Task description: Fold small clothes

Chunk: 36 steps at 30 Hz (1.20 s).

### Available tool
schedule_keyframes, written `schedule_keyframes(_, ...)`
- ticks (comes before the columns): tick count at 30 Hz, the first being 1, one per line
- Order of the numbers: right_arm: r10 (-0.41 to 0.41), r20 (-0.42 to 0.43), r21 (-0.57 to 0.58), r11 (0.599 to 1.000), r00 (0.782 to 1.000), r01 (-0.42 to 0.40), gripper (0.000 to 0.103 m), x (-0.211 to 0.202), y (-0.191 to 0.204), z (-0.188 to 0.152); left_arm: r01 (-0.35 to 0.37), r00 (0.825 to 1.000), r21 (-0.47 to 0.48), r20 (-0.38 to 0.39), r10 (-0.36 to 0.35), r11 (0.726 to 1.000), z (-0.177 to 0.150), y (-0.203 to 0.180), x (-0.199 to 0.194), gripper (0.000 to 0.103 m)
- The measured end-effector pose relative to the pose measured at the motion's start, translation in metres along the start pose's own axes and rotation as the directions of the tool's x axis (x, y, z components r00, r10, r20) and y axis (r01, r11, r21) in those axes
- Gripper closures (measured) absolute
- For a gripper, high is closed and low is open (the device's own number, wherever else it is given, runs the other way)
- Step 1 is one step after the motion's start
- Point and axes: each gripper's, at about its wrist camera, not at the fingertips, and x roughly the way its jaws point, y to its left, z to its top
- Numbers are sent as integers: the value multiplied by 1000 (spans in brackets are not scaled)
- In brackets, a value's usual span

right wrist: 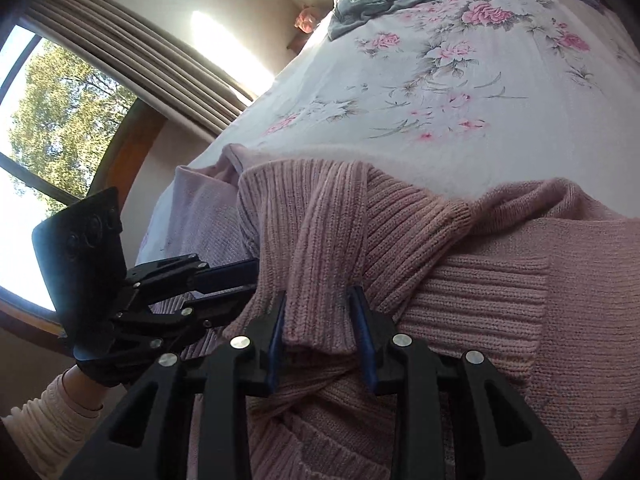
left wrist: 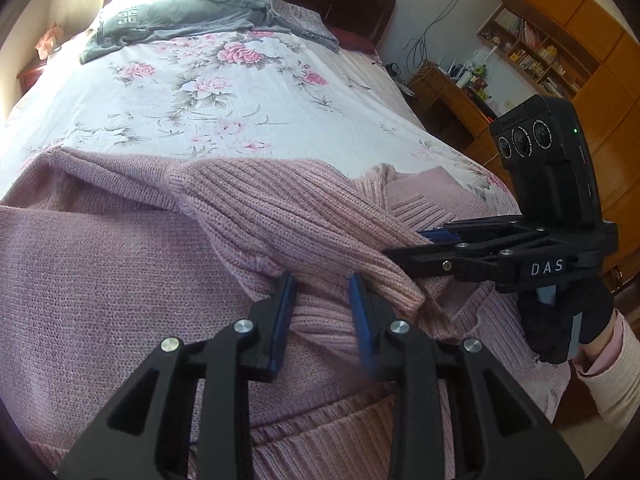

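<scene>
- The left claw (left wrist: pixel 322 316) is nearest in its own view; its two blue pads stand apart with pink ribbed knit between them, and I cannot tell if they press the cloth or only stand around it.
- The right claw (right wrist: pixel 318 332) has a ribbed fold of the same garment between its pads (right wrist: pixel 277 332). The pads touch the fold on both sides, so I judge it is grasping the knit, though loosely.
- The task's thing, the pink sweater (left wrist: pixel 100 280), lies on the near part of the bed (left wrist: pixel 240 92), spread wide to the left and bunched in the middle where both claws meet.
- A ribbed sleeve (left wrist: pixel 288 216) lies across the body of the sweater, from the left far side toward the right near side. In the left view the right claw comes in from the right, and its fingers go under this sleeve.
- Risk: the knit is thick and soft. If one claw lifts while the other has only a thin hold, the sleeve can slip out and the fold will open.
- Risk: both claws are very close together. They may hit each other, or pull the same layer in opposite directions and stretch it.
- Risk: a pad may catch two layers, and then the body comes up with the sleeve.
- Farther away, a grey garment (left wrist: pixel 176 16) lies at the head of the bed, well apart from the sweater.
</scene>
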Motion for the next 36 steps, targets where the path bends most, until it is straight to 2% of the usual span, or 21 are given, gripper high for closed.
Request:
schedule_keyframes(3, 11, 3, 33, 999, 1000, -11, 70, -10, 1, 5, -13, 1000, -34, -1, 13, 999, 3, -2, -8, 75)
schedule_keyframes(5, 31, 39, 57, 998, 999, -33, 55, -27, 3, 4, -25, 1000, -60, 7, 26, 998, 5, -5, -20, 68)
schedule_keyframes(7, 28, 81, 49, 998, 996, -32, 54, -50, 7, -1, -26, 999, -84, 34, 29, 996, 0, -8, -39, 62)
schedule_keyframes(11, -26, 133, 31, 999, 991, 22, 53, -98, 10, -25, -49, 994, -120, 92, 60, 992, -21, -7, -88, 56)
schedule_keyframes(15, -84, 142, 34, 996, 986, 79, 46, -133, 5, -64, -153, 978, -162, 118, 174, 975, -53, 9, -137, 53)
schedule_keyframes(20, -225, 85, 7, 974, 971, 225, 43, -139, -1, -109, -308, 942, -182, 76, 326, 934, -88, 40, -174, 48)
schedule_keyframes(21, -250, 81, 1, 968, 965, 251, 43, -137, -2, -113, -330, 936, -189, 64, 347, 925, -93, 47, -177, 48)
schedule_keyframes(23, -248, 80, 3, 969, 965, 249, 43, -135, -6, -118, -362, 925, -196, 47, 378, 911, -100, 58, -180, 48)
schedule_keyframes(27, -259, 85, -6, 966, 962, 260, 43, -128, -7, -117, -388, 917, -173, 29, 398, 905, -103, 66, -175, 47)
schedule_keyframes(30, -277, 79, -32, 959, 958, 280, 43, -120, -2, -113, -400, 913, -160, 10, 407, 902, -102, 69, -165, 47)
schedule_keyframes(36, -284, 49, -14, 959, 958, 285, 43, -105, -11, -101, -391, 920, -151, -21, 392, 908, -95, 73, -146, 47)
